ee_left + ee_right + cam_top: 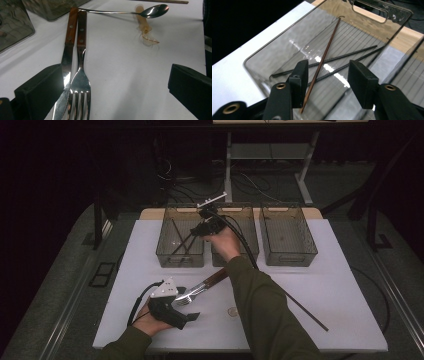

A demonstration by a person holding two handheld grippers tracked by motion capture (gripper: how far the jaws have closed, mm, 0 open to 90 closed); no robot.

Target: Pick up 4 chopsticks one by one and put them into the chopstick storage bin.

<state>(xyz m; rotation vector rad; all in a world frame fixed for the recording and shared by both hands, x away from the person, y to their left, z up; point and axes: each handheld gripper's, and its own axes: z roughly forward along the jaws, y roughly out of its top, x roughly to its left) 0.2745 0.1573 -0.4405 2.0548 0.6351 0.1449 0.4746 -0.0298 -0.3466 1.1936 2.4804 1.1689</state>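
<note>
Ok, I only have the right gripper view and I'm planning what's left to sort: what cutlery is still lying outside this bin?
Observer: A knife and a fork, both with wooden handles, lie side by side on the table.
Operator: Are they being held?
Observer: No. The left gripper is open, with the fork lying between its jaws and no pad pressing on it.
Operator: Any chopsticks left out?
Observer: Yes, one brown chopstick lies slanted on the table's right half.
</note>
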